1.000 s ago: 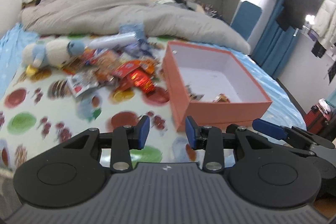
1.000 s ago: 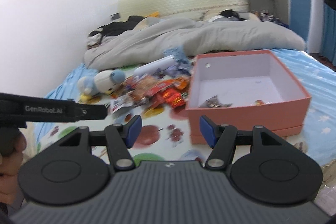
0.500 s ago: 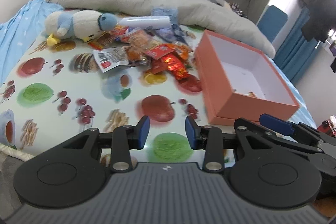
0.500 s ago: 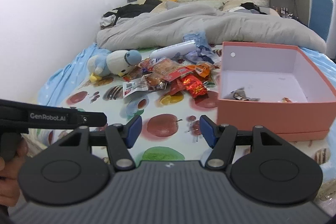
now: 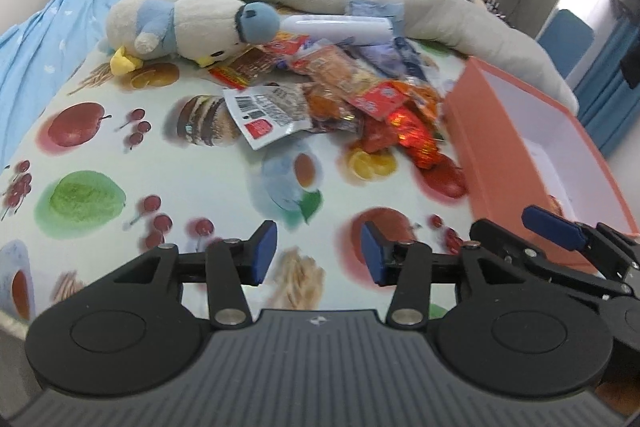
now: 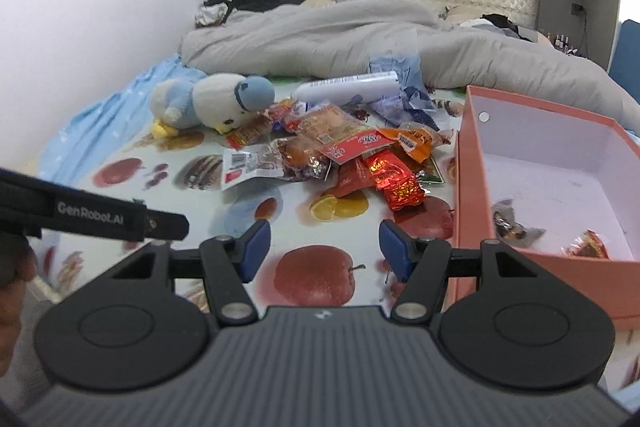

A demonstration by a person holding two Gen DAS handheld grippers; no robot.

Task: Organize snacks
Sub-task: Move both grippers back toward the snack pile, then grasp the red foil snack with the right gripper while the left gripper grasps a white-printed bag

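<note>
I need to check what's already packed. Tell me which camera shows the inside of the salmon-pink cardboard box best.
The right wrist view: the salmon-pink cardboard box opens toward that camera, showing its white floor and two wrapped snacks inside. The left wrist view catches the box at an angle; its near wall and the right tool hide most of the floor.

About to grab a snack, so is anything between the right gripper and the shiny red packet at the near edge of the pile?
Nothing visible. The open right gripper faces the red foil packet across bare printed sheet; the box stands to its right.
</note>
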